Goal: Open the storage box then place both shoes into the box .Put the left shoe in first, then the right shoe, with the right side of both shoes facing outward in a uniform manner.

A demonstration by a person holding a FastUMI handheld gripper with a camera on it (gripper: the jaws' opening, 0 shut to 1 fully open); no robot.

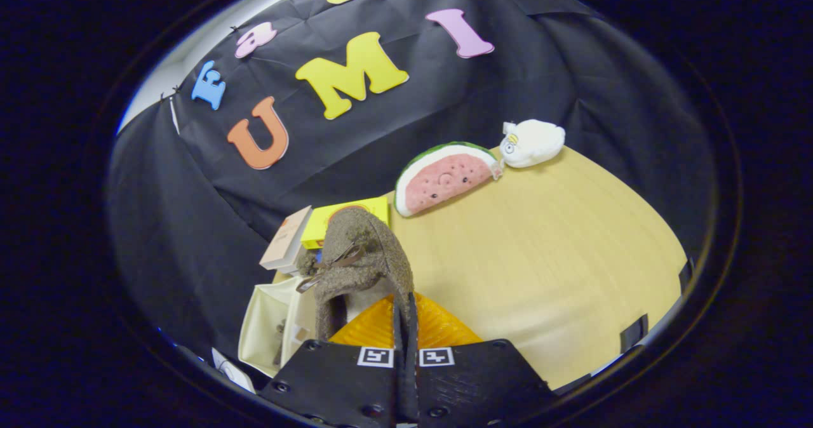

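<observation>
My gripper is shut on the rim of a brown fuzzy shoe with a small bow, and holds it tilted in the air above the table. Just below and to the left of the shoe stands the cream storage box, open, with a dark shape inside that looks like the other shoe. An orange ribbed panel, apparently the box's lid, lies right under the fingers. Both fingers press together on the shoe's edge, and the shoe hides part of the box.
A watermelon plush and a white plush sit at the far end of the wooden table. A yellow box and a beige box stand behind the shoe, against the black cloth.
</observation>
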